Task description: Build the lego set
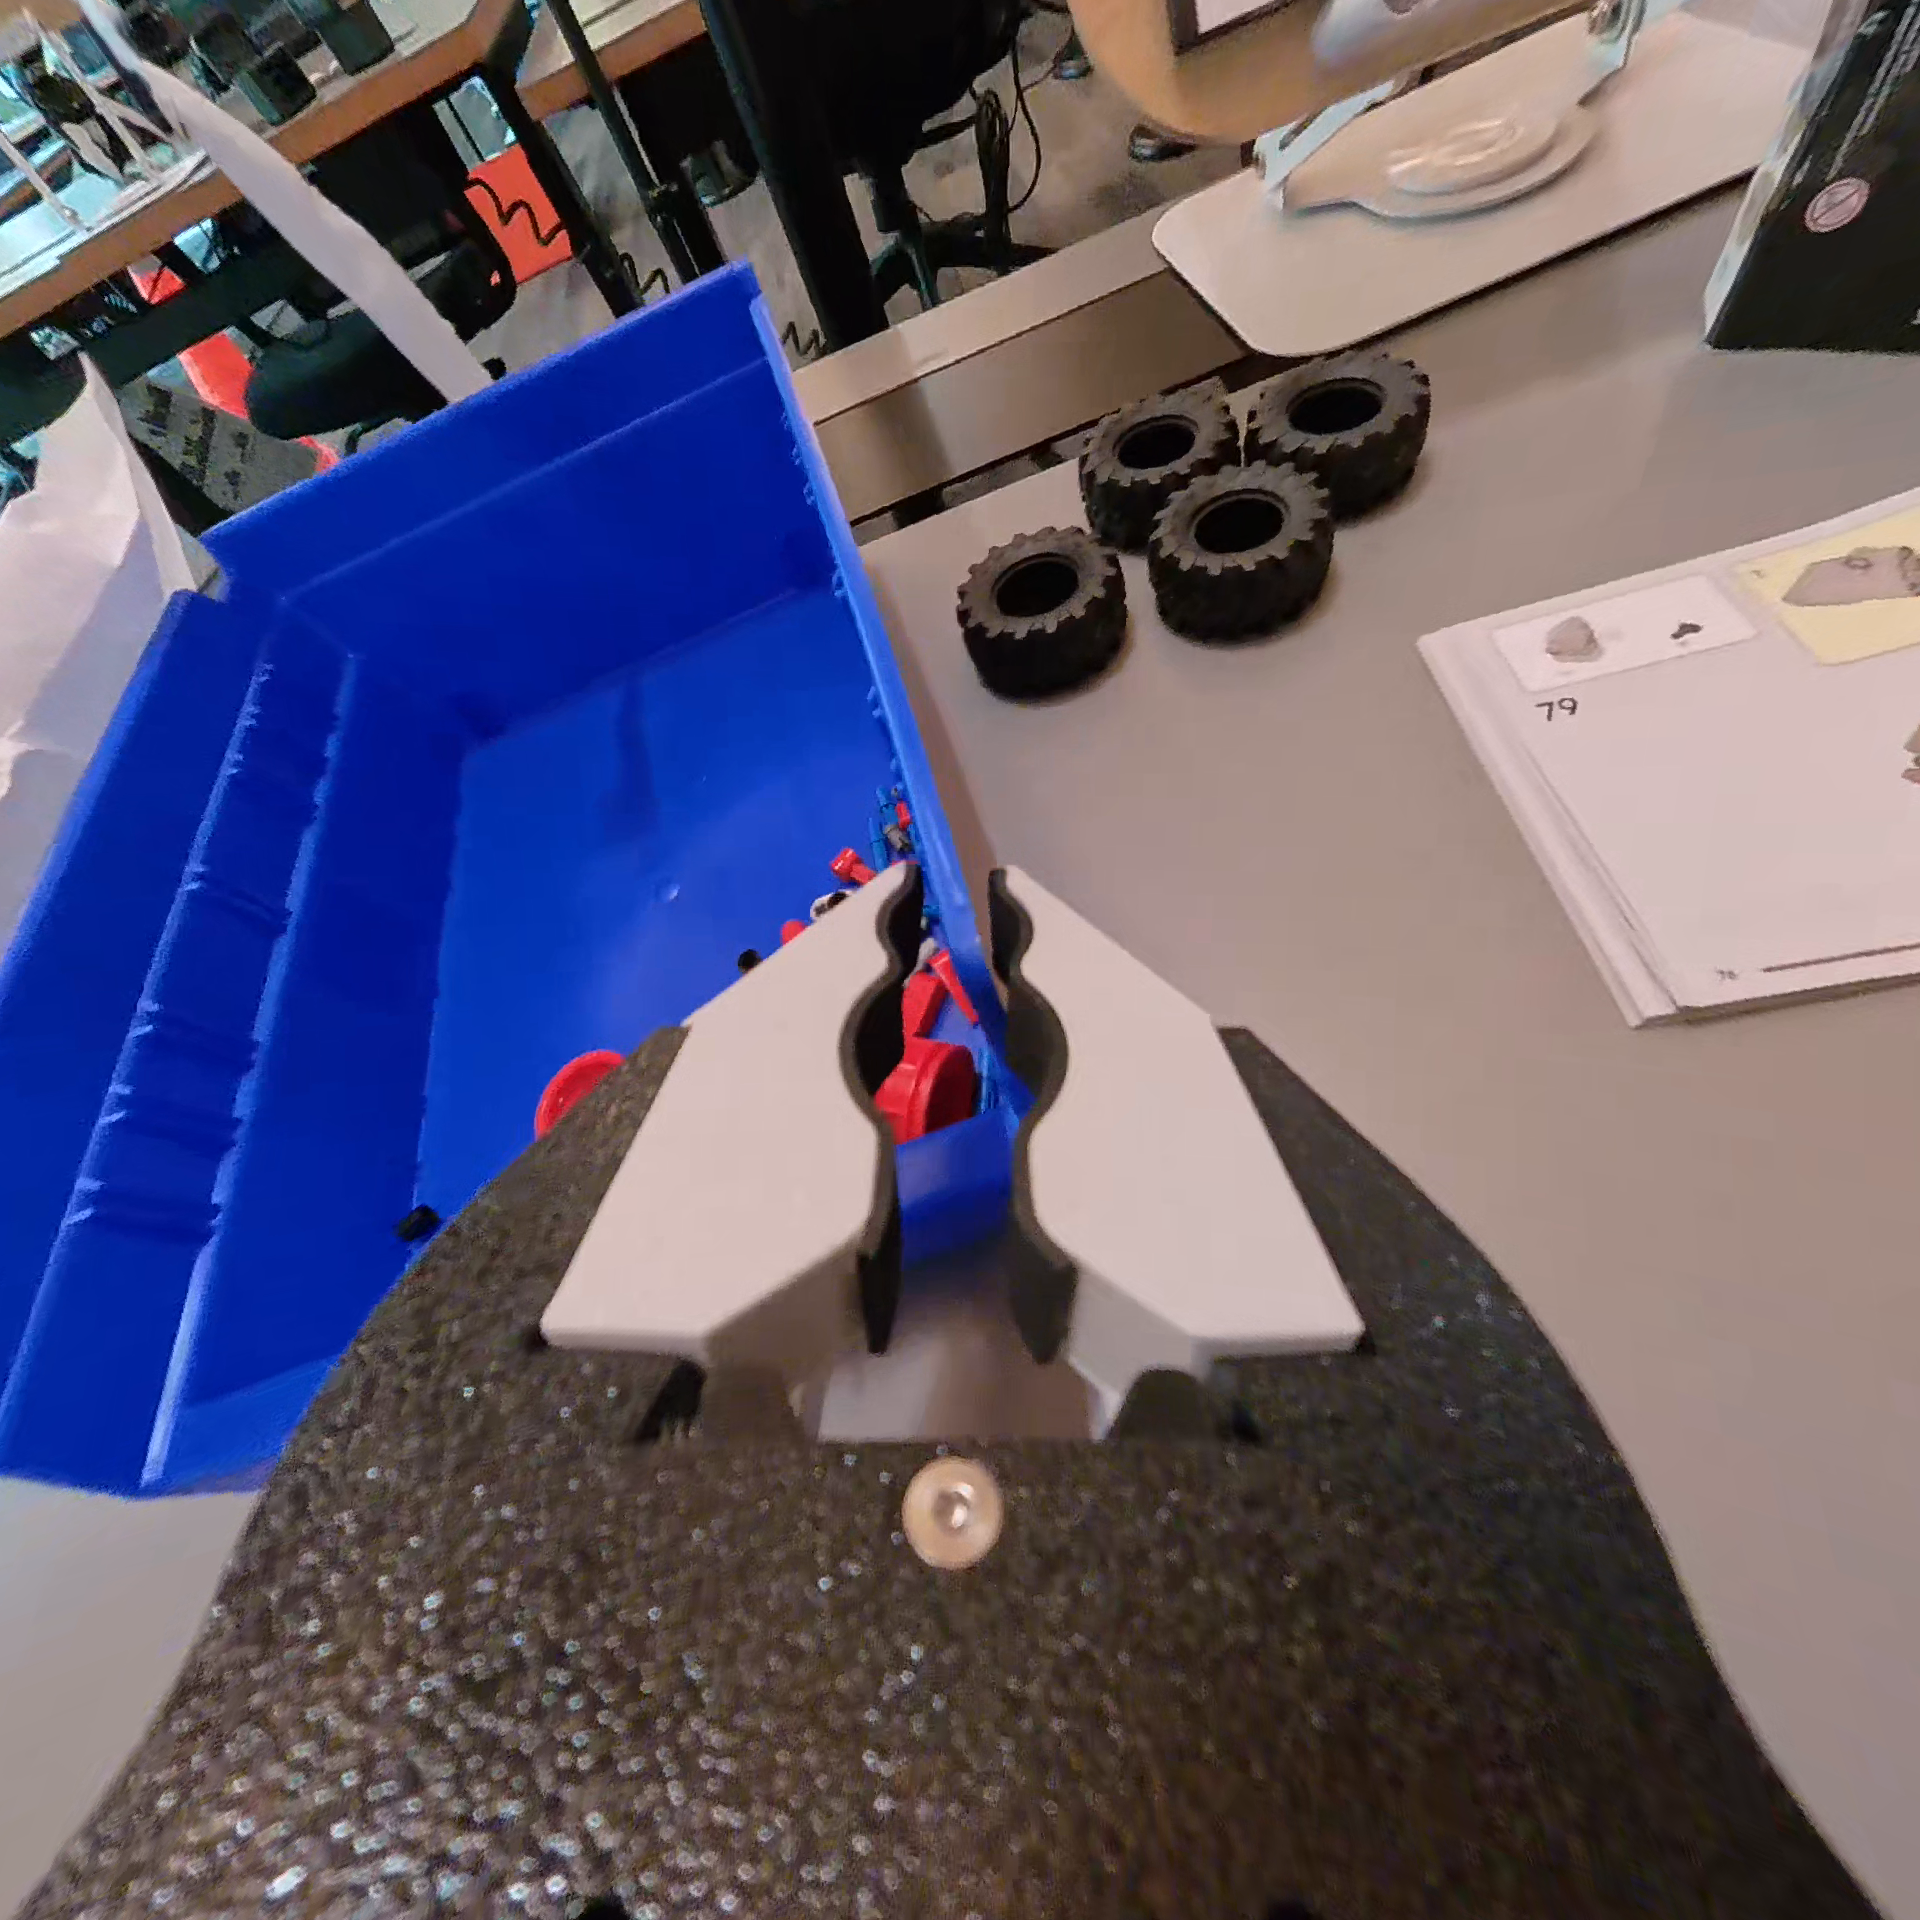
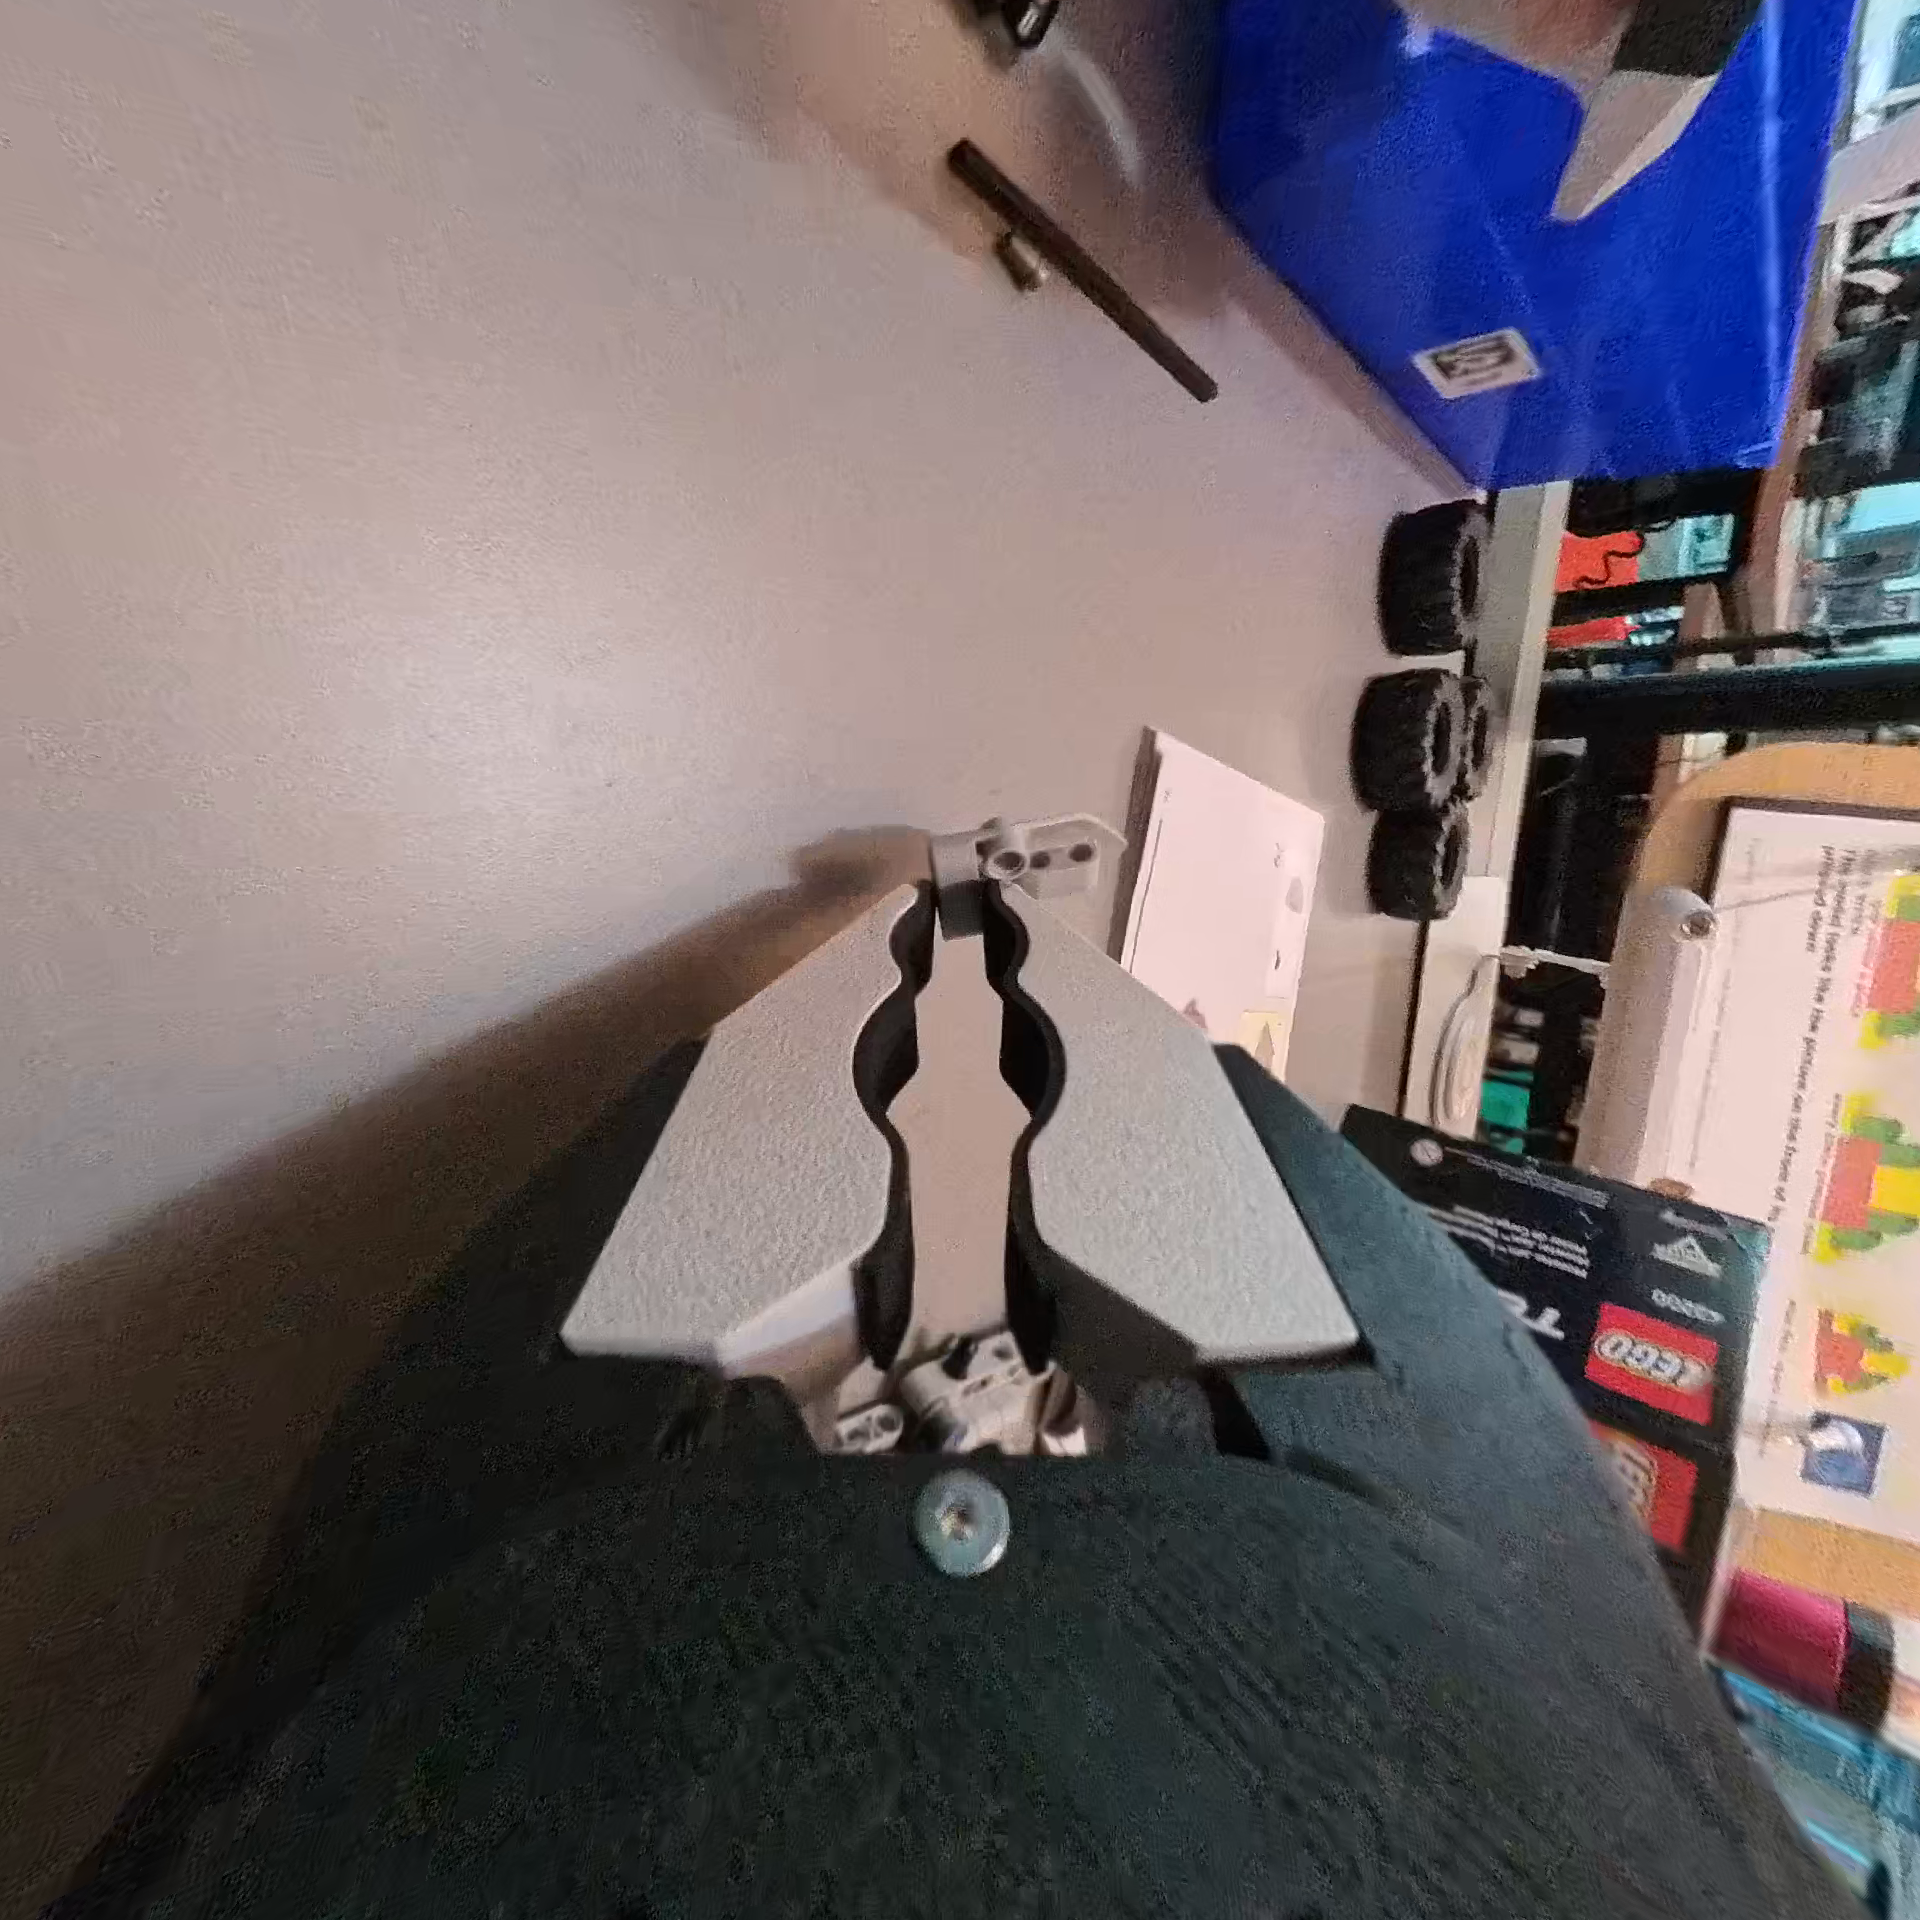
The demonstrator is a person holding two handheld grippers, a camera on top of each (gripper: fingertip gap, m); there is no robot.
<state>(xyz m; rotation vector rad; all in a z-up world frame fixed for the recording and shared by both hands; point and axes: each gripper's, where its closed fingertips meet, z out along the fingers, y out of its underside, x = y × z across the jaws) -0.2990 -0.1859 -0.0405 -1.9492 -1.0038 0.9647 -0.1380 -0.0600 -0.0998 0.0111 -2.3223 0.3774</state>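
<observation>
Our right claw (image 2: 961, 914) clamps a grey piece (image 2: 1023, 857), left claw (image 1: 954, 914) apart and empty; four tyres (image 1: 1236, 540) at 1 o'clock unmounted, build unfinished.

Background office desks (image 1: 343, 94) and a black chair (image 1: 894, 125).
</observation>
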